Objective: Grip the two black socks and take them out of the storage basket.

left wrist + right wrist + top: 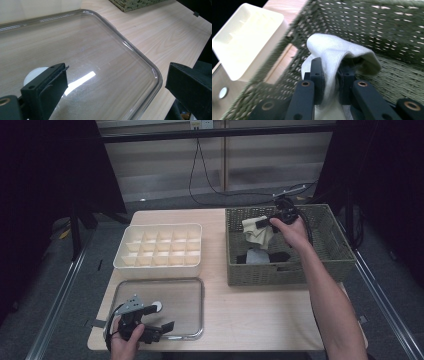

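Cream cloth [329,53] (soft, folded) pinched in right gripper [331,75] over woven basket [387,30]; left gripper [115,85] spread.

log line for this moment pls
right hand-held gripper: shut on cream cloth, lifted in wicker basket | left hand-held gripper: open over clear lid

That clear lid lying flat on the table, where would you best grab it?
By its raised rim at the near corner, coming in low from the person's side. The clear lid lies flat, so only its edge offers the fingers something to close on. The left gripper is already open beside it.
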The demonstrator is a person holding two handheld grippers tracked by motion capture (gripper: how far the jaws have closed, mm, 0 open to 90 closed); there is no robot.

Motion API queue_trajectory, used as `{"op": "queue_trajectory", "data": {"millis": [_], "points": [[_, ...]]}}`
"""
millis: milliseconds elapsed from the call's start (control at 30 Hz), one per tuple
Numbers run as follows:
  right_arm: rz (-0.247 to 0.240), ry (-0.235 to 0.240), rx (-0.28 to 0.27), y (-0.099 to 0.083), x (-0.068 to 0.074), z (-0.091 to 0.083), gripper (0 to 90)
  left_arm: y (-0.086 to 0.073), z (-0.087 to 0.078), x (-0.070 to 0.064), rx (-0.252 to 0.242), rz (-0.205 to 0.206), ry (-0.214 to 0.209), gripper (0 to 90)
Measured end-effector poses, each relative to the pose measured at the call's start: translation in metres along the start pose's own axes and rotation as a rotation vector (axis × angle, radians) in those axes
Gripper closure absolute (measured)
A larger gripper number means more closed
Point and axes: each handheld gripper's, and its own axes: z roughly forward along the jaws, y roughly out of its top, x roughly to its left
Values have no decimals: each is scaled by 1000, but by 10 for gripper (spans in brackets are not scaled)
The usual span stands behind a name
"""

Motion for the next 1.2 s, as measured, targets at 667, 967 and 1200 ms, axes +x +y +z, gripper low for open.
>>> {"op": "queue_trajectory", "data": {"millis": [667,967,1200], "points": [[-19,6,59,-9,5,19,354,-1,-1,1,-2,-4,6,36],[-12,-62,82,-26,-20,-17,373,0,0,0,2,0,3,36],[-40,-146,222,-38,-32,-25,349,0,0,0,-3,-1,4,36]]}}
